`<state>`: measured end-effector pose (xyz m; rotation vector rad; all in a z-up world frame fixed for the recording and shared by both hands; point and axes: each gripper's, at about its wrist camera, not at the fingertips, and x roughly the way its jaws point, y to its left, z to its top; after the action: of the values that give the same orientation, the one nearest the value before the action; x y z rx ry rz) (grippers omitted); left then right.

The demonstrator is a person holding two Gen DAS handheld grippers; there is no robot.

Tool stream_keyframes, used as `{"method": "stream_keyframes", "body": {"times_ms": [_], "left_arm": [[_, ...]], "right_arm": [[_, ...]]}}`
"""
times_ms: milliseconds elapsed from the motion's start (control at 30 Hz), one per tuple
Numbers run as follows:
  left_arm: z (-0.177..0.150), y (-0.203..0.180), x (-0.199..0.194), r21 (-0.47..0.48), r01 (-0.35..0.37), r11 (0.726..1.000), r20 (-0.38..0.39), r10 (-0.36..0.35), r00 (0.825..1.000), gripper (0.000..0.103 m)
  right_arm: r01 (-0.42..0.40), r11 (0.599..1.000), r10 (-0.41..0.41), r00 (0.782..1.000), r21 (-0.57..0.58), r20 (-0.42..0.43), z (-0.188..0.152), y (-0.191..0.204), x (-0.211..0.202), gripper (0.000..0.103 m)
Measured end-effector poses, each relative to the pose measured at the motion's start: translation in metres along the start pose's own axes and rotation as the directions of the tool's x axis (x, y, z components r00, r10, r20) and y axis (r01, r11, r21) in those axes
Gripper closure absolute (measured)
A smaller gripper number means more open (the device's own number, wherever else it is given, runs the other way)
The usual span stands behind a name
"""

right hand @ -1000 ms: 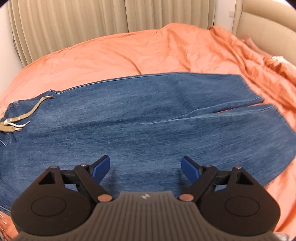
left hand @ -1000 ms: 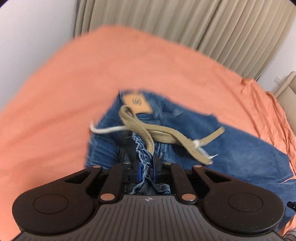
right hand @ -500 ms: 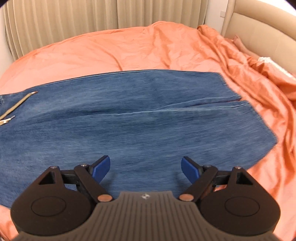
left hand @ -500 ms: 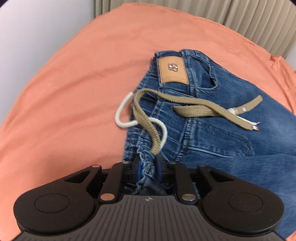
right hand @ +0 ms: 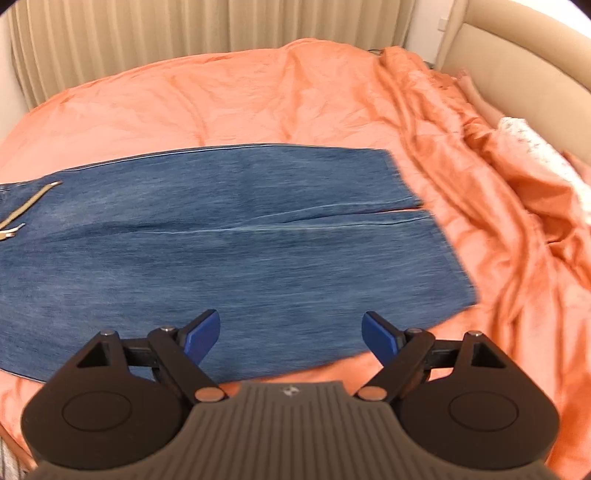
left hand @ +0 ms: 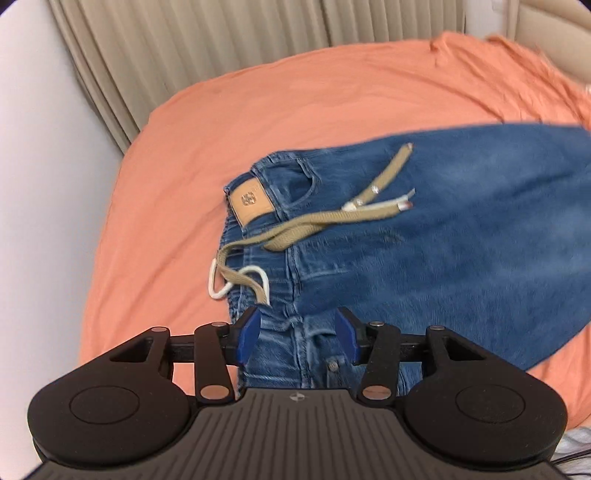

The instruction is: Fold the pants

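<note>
Blue jeans (left hand: 424, 251) lie flat on the orange bedspread (left hand: 314, 103), waistband to the left with a tan leather patch (left hand: 251, 201) and a khaki drawstring (left hand: 325, 218) trailing over the denim. My left gripper (left hand: 298, 326) hovers over the waistband; its jaws are opening, blue pads apart on either side of the fly, not pressing the cloth. In the right wrist view the two legs (right hand: 240, 240) lie side by side, hems to the right. My right gripper (right hand: 291, 334) stands wide open above the near leg's edge, holding nothing.
Beige pleated curtains (right hand: 166, 33) hang behind the bed. A padded beige headboard (right hand: 517, 62) and a white pillow (right hand: 535, 147) sit at the right, where the orange bedspread (right hand: 480, 184) bunches into folds. A pale wall (left hand: 44, 184) borders the left.
My left gripper let go of the waistband it was pinching; its pads have spread and the view has rolled. The right gripper, still open, has shifted right toward the hems.
</note>
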<state>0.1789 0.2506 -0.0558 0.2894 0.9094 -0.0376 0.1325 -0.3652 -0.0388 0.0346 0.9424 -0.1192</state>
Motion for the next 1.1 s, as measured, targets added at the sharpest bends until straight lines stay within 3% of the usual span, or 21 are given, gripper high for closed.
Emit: {"method": "stream_keyframes", "body": {"times_ms": [100,267,367,500,567,667,700,833,933,1100], "left_arm": [[-0.012,-0.005,0.031,-0.079,0.016,0.997,-0.092,-0.024,0.995,0.08],[-0.046,-0.006,0.065,-0.11,-0.027,0.994,-0.246,0.0,0.969,0.089],[-0.054,-0.013,0.074,-0.094,-0.043,0.995,-0.279,0.015,0.96,0.09],[-0.041,-0.023,0.064,0.01,-0.062,0.998,-0.283,0.062,0.957,0.092],[-0.035,-0.024,0.047,0.044,-0.061,0.997,-0.237,0.069,0.969,0.088],[-0.029,-0.031,0.019,0.135,0.013,0.991,-0.195,0.014,0.981,0.066],[-0.029,-0.036,0.012,0.184,0.036,0.982,-0.195,0.001,0.981,0.064],[-0.037,-0.068,0.0,0.386,0.108,0.916,-0.229,-0.018,0.973,0.061],[-0.05,-0.093,0.005,0.503,0.132,0.854,-0.235,-0.012,0.972,0.041],[-0.07,-0.117,0.028,0.598,0.111,0.794,-0.232,0.039,0.972,0.035]], "right_arm": [[0.012,1.0,-0.012,1.0,-0.002,0.014,-0.001,-0.018,-0.017,0.022],[0.042,0.998,-0.043,0.999,-0.051,-0.023,-0.008,-0.049,-0.033,0.022],[0.036,0.994,-0.042,0.998,-0.1,-0.052,-0.015,-0.068,-0.037,0.022],[0.015,0.987,-0.028,0.997,-0.163,-0.078,-0.027,-0.092,-0.035,0.024],[0.009,0.979,-0.024,0.997,-0.206,-0.071,-0.034,-0.101,-0.032,0.028],[0.017,0.96,-0.025,0.999,-0.28,-0.026,-0.044,-0.108,-0.029,0.028],[0.017,0.952,-0.022,1.0,-0.304,-0.012,-0.046,-0.109,-0.027,0.028],[0.043,0.924,-0.047,0.999,-0.381,-0.001,-0.051,-0.11,-0.012,0.03],[0.025,0.922,-0.035,0.999,-0.387,-0.017,-0.052,-0.11,0.001,0.033],[0.026,0.898,-0.037,0.999,-0.439,-0.018,-0.062,-0.107,0.014,0.035]]}}
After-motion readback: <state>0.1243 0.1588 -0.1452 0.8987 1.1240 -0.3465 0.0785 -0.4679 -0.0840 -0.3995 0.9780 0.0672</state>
